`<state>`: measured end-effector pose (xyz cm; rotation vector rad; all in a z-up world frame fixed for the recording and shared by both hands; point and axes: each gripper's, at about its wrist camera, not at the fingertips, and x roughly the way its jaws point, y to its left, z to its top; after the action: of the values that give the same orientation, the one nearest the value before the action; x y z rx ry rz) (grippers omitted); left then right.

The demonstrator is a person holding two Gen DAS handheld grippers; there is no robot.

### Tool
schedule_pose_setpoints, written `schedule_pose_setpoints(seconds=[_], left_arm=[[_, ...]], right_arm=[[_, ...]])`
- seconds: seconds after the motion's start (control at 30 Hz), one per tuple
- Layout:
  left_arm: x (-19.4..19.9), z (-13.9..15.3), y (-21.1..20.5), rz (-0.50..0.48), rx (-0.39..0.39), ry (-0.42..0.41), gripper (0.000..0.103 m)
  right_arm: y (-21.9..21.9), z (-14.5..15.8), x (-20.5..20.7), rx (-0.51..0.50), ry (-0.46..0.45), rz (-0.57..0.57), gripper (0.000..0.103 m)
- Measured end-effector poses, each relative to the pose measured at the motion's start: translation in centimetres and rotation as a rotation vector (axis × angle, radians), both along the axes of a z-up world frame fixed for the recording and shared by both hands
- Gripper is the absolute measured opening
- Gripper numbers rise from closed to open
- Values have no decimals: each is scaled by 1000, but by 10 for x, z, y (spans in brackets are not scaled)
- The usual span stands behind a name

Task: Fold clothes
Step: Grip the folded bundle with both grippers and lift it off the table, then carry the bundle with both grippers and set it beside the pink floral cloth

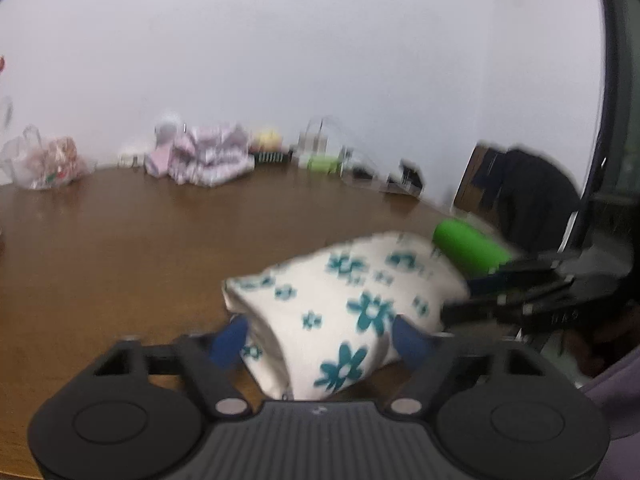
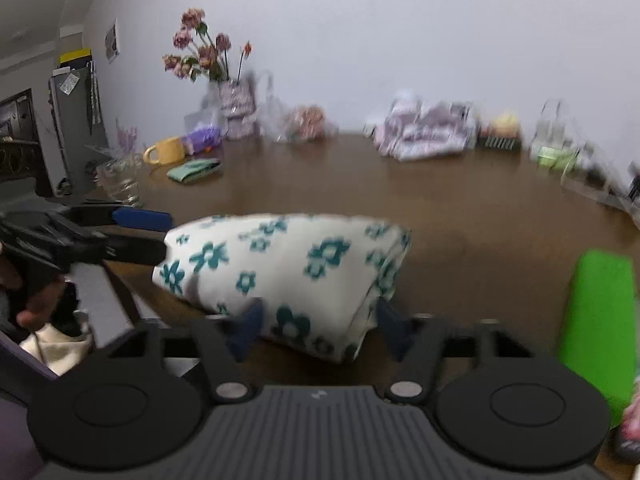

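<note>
Tongs (image 1: 322, 336) flank folded white cloth (image 1: 344, 304) with teal flowers.

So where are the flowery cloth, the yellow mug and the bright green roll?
flowery cloth (image 2: 280, 264): right wrist view, middle of the folded bundle.
yellow mug (image 2: 170, 150): right wrist view, its side wall.
bright green roll (image 1: 472, 252): left wrist view, its curved side.

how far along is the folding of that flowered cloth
Mostly done, it seems: the flowered cloth already sits as a compact folded bundle on the brown table. In hand: the left gripper and right gripper each straddle an end of it, jaws apart; blur hides whether the pads press. Left: probably squaring it up or setting it aside. No other unfolded clothing is clearly visible.
</note>
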<state>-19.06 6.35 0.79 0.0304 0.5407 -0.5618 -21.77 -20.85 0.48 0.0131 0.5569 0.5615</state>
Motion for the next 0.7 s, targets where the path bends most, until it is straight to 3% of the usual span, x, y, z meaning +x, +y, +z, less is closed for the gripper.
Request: schedule_pose_setpoints(seconds=[0.13, 0.27, 0.33, 0.43, 0.5, 0.6, 0.7], left_arm=[[14, -11, 2, 20, -10, 7, 52], [43, -11, -3, 34, 31, -10, 51], [67, -5, -10, 26, 43, 34, 52], [106, 7, -27, 0, 76, 102, 52], [128, 14, -42, -26, 117, 103, 50], [166, 18, -68, -42, 160, 85, 49], [212, 16, -83, -41, 139, 110, 49]], right_arm=[[6, -6, 6, 8, 6, -7, 35], [13, -4, 17, -24, 11, -28, 27], [17, 0, 28, -60, 21, -52, 27], [19, 11, 60, -131, 60, -115, 27], [19, 18, 84, -178, 75, -154, 27], [14, 27, 129, -178, 109, -252, 27], [3, 24, 177, -146, 135, -406, 27]])
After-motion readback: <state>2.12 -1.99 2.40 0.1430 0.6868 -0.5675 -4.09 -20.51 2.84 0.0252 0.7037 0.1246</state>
